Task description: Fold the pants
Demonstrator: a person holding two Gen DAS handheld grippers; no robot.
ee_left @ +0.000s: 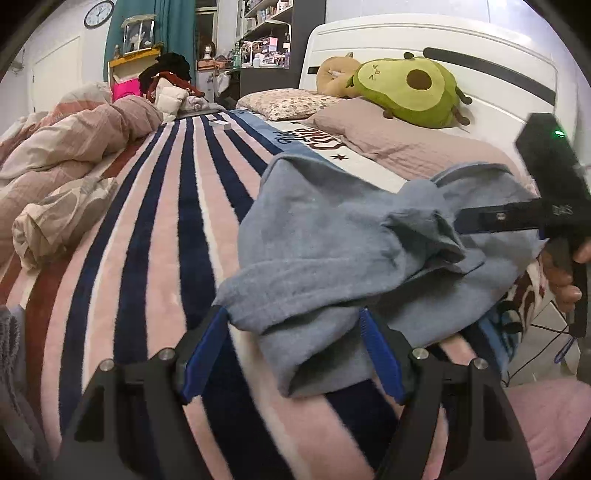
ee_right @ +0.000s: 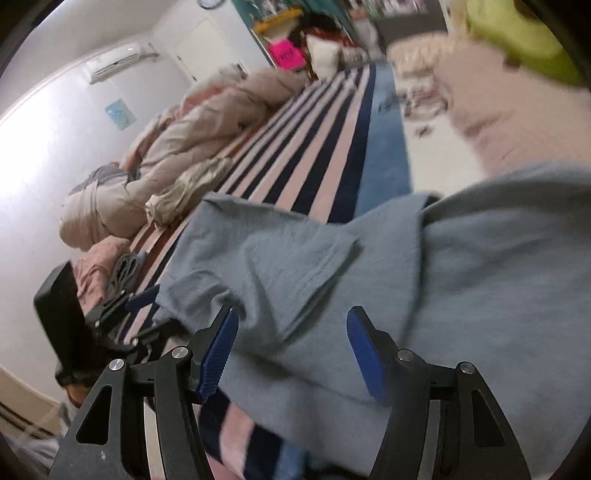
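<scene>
One pair of grey-blue pants (ee_left: 332, 243) lies bunched on the striped blanket (ee_left: 155, 221) of the bed, with two claws working it. The left claw (ee_left: 295, 332) is released, jaws spread either side of a pant fold without pressing it, and the right claw (ee_right: 291, 332) is likewise released above the cloth. Only the left wrist view shows clearly the two pillows (ee_left: 388, 136), the avocado plush (ee_left: 410, 92) and the wall clock (ee_left: 98, 13); only the right wrist view shows the air conditioner (ee_right: 118, 61).
</scene>
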